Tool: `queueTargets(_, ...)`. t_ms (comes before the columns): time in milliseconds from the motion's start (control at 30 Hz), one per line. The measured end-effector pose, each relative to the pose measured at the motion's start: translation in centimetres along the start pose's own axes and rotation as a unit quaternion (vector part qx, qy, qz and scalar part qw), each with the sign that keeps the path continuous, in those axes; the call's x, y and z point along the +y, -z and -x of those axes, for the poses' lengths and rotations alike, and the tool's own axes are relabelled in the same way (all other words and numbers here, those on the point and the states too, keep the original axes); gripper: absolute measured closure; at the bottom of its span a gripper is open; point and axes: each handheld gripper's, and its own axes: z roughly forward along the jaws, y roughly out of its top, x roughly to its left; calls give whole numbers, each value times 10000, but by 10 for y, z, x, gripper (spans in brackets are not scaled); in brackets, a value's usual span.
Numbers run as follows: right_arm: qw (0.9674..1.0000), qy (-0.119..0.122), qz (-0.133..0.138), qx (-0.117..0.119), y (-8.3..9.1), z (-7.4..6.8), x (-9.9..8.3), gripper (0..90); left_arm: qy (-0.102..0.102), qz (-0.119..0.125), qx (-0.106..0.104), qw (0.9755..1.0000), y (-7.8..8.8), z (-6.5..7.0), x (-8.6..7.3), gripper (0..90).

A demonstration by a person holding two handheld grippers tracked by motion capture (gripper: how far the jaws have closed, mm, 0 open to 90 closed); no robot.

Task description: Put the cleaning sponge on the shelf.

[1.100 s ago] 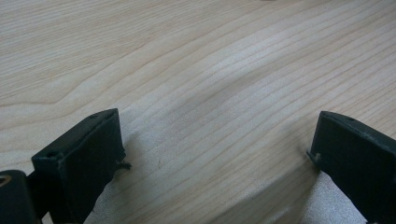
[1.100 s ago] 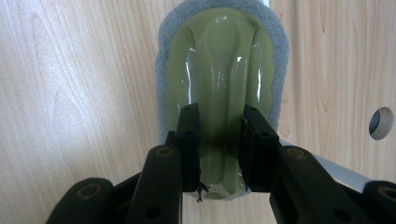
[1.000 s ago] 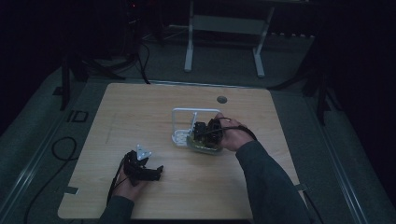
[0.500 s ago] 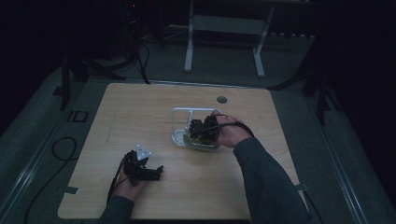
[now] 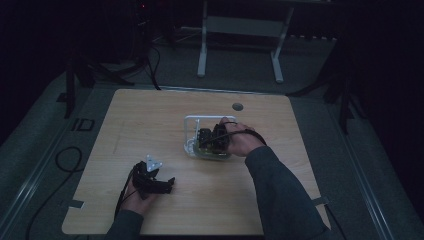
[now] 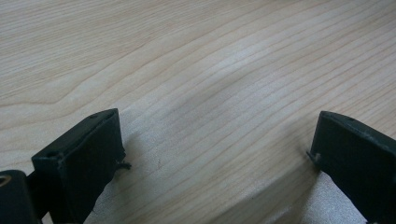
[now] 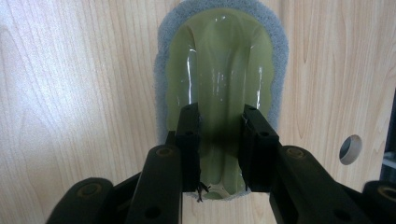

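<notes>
Right tool (image 7: 219,133): the two black jaws are clamped on the raised centre grip of a scrubbing sponge (image 7: 219,56), one jaw on each side of the ridge. The sponge has a glossy yellow-green plastic top and a grey abrasive pad whose edge shows as a border around it. It lies flat on the desk (image 7: 70,93). A round cable hole (image 7: 350,149) in the desk surface sits near the right jaw linkage.

In the high view the right tool (image 5: 212,139) and sponge (image 5: 212,150) are at desk centre, against a clear rectangular tray (image 5: 192,125). Whether the sponge lies inside or just beside the tray cannot be told. The right hand (image 5: 242,140) grips the tool from the right.

Left tool (image 6: 217,154): jaws wide apart, nothing between them, held low over bare wood. In the high view the left tool (image 5: 152,180) is near the front-left of the desk, well apart from the sponge.
</notes>
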Motion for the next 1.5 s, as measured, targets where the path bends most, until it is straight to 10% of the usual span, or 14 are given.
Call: queueTargets(1500,9984,336,-349,-297,-38,2,28,716,6,5,-1,10000,0,0,0,25)
